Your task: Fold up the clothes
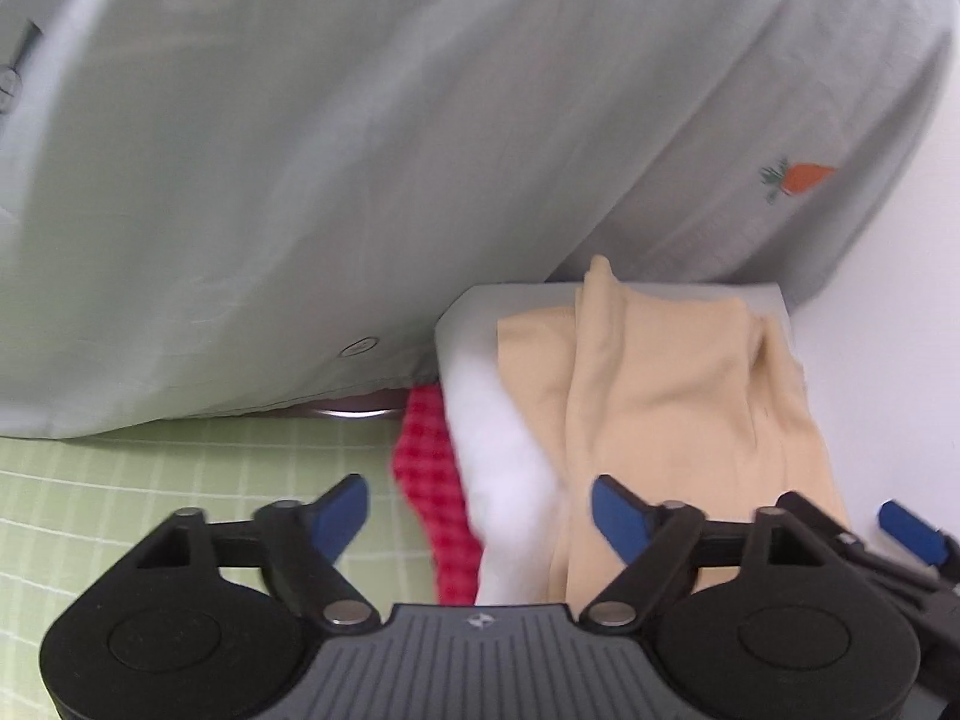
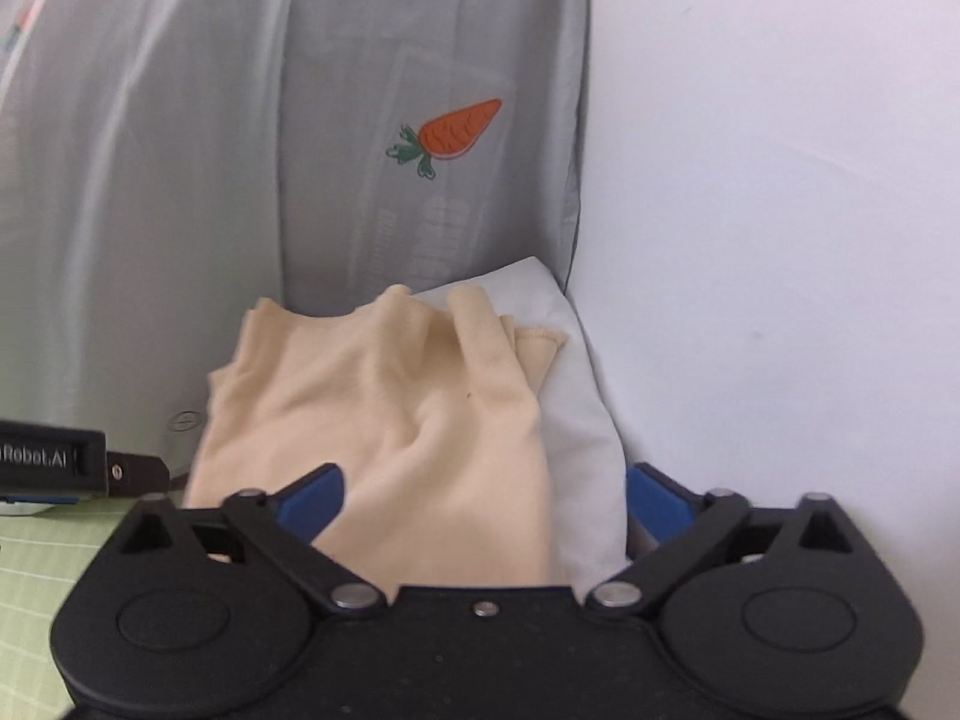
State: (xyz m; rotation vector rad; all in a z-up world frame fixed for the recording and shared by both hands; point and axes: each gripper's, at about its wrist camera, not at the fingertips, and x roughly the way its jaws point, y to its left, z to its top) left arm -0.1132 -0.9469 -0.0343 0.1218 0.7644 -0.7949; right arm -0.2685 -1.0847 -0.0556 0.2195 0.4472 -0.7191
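Note:
A beige garment (image 1: 672,384) lies loosely folded on top of a folded white and pale grey garment (image 1: 504,420), close to the wall. A red checked cloth (image 1: 432,480) pokes out at the pile's left side. My left gripper (image 1: 480,513) is open just in front of the pile, its blue pads wide apart and touching nothing. My right gripper (image 2: 483,498) is open too. The beige garment (image 2: 390,420) and the pale grey one (image 2: 576,420) lie between its spread fingers, and the pads do not press on them.
A large pale grey-green sheet (image 1: 360,150) with an embroidered carrot (image 2: 459,132) hangs behind the pile. A green checked cover (image 1: 150,492) spreads at the lower left. A white wall (image 2: 780,180) bounds the right. The right gripper's blue pad (image 1: 909,531) shows at the left view's edge.

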